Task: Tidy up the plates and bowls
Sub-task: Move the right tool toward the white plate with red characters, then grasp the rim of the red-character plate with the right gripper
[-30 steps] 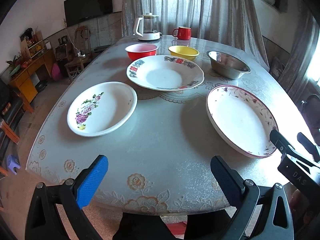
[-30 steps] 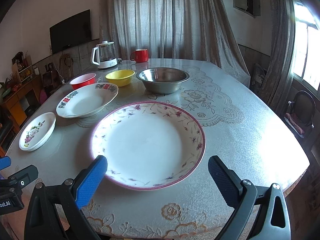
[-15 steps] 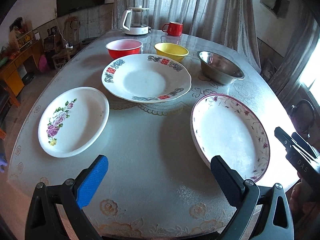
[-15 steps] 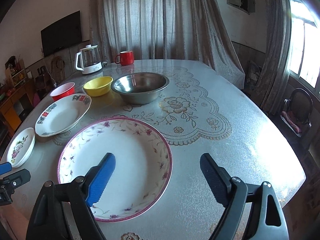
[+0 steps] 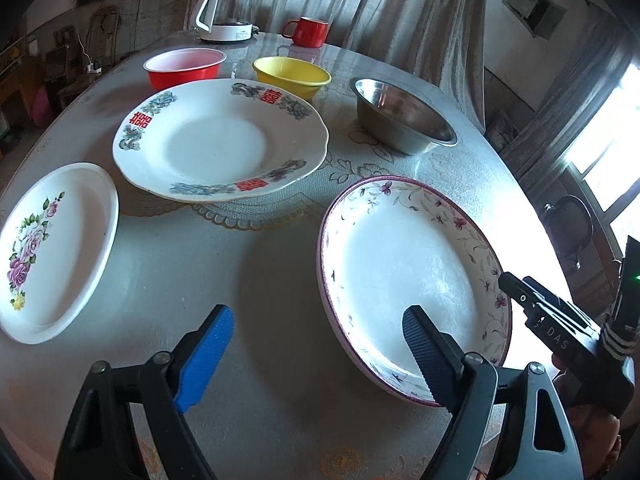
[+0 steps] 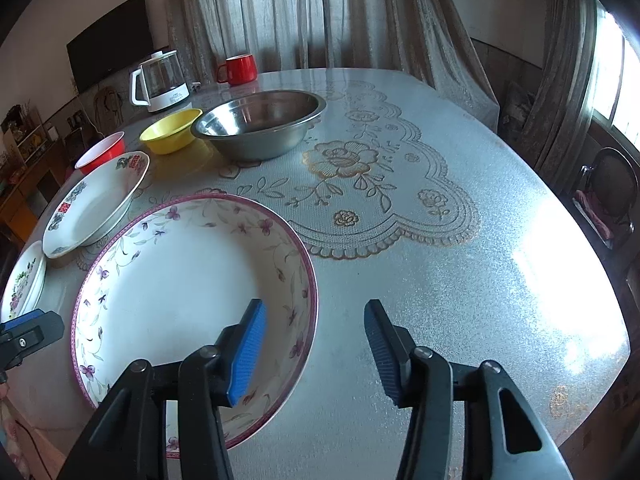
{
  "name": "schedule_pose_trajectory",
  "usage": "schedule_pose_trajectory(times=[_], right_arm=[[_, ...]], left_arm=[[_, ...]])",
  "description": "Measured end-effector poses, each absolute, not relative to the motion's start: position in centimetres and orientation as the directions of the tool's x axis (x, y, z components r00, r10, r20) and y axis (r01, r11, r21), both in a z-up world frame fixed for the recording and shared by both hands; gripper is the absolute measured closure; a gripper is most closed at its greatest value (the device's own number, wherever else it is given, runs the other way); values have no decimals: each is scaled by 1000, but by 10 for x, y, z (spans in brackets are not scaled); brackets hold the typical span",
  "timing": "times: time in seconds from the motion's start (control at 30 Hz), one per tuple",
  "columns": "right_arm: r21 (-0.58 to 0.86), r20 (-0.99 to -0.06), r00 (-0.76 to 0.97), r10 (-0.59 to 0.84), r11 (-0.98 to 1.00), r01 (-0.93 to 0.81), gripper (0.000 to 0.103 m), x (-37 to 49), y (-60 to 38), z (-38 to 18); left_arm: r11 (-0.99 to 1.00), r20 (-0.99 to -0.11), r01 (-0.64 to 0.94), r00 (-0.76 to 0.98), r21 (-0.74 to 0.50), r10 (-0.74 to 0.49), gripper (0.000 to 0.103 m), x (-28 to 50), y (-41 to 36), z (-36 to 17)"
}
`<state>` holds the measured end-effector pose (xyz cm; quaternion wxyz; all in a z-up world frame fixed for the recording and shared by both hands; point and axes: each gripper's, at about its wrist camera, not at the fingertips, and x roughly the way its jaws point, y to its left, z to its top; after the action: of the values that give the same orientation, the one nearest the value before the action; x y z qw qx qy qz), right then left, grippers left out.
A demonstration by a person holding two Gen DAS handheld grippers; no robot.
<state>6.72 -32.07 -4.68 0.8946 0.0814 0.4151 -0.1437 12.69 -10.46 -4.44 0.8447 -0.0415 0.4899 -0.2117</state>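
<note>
A purple-rimmed floral plate (image 5: 408,264) (image 6: 180,280) lies at the table's near right. My right gripper (image 6: 316,348) is open, its jaws either side of that plate's right rim; it also shows in the left wrist view (image 5: 556,320). My left gripper (image 5: 320,352) is open above the table, its right finger over the same plate's near rim. A plate with red characters (image 5: 220,140) (image 6: 96,204) and a rose plate (image 5: 52,248) (image 6: 24,284) lie left. Red bowl (image 5: 184,68) (image 6: 102,152), yellow bowl (image 5: 292,76) (image 6: 172,130) and steel bowl (image 5: 400,120) (image 6: 260,122) stand behind.
A white kettle (image 5: 224,12) (image 6: 160,80) and a red mug (image 5: 308,32) (image 6: 238,69) stand at the table's far edge. The table (image 6: 440,260) has a lace-pattern cover. A chair (image 6: 608,196) stands off its right side.
Both grippers have moved forward and lower over the table. The right gripper has shifted to the purple-rimmed plate's right rim and its jaws have narrowed. The plates and bowls have not moved.
</note>
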Motion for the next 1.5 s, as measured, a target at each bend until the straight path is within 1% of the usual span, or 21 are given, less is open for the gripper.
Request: schedule_pose_trajectory(times=[0.17, 0.27, 0.37, 0.5, 0.63, 0.77, 0.8, 0.9, 0.97, 1.03, 1.13, 1.17, 1.3, 1.4, 1.43, 1.5], right_arm=[[31, -741, 647, -178, 954, 298, 52, 83, -318, -29], [67, -742, 659, -121, 965, 252, 52, 105, -311, -17], [59, -739, 667, -94, 978, 202, 52, 130, -297, -9], [111, -760, 650, -9, 983, 143, 52, 160, -283, -8], [156, -777, 627, 54, 982, 110, 52, 184, -271, -13], [219, -789, 602, 126, 972, 84, 52, 205, -261, -19], [231, -790, 598, 138, 970, 82, 52, 210, -258, -21], [289, -798, 573, 187, 953, 92, 52, 225, -256, -28], [308, -808, 555, 200, 945, 107, 52, 232, -256, -32], [296, -813, 552, 187, 948, 115, 52, 238, -254, -34], [274, -820, 546, 170, 955, 114, 52, 250, -249, -36], [273, -821, 545, 170, 955, 113, 52, 254, -248, -36], [266, -842, 512, 172, 957, 117, 52, 271, -245, -43], [276, -857, 480, 189, 954, 117, 52, 282, -243, -51], [283, -859, 472, 197, 952, 118, 52, 285, -242, -53], [302, -860, 462, 216, 946, 120, 52, 290, -242, -58]], left_arm=[[923, -792, 297, 487, -244, -367, 17, 153, -91, -24], [938, -787, 285, 524, -197, -325, 17, 180, -80, -8], [943, -773, 296, 557, -155, -302, 15, 205, -66, 3], [944, -781, 299, 552, -139, -290, 1, 233, -45, 6], [940, -793, 294, 524, -174, -311, 0, 257, -25, 4], [890, -818, 287, 365, -355, -444, 0, 289, -8, -10], [880, -818, 289, 341, -378, -463, 0, 295, -6, -12], [875, -822, 297, 324, -382, -468, 0, 304, -2, -13], [869, -819, 311, 317, -386, -478, 0, 312, -1, -15], [862, -821, 300, 292, -409, -491, 0, 320, 1, -20], [836, -801, 235, 248, -496, -545, 0, 334, 8, -30], [834, -801, 222, 240, -505, -548, 0, 338, 8, -34], [849, -818, 227, 238, -477, -523, 0, 347, 4, -39], [832, -806, 227, 218, -506, -550, 0, 351, 4, -41], [833, -807, 237, 221, -500, -547, 0, 351, 3, -41], [850, -825, 280, 239, -447, -513, 0, 352, -3, -40]])
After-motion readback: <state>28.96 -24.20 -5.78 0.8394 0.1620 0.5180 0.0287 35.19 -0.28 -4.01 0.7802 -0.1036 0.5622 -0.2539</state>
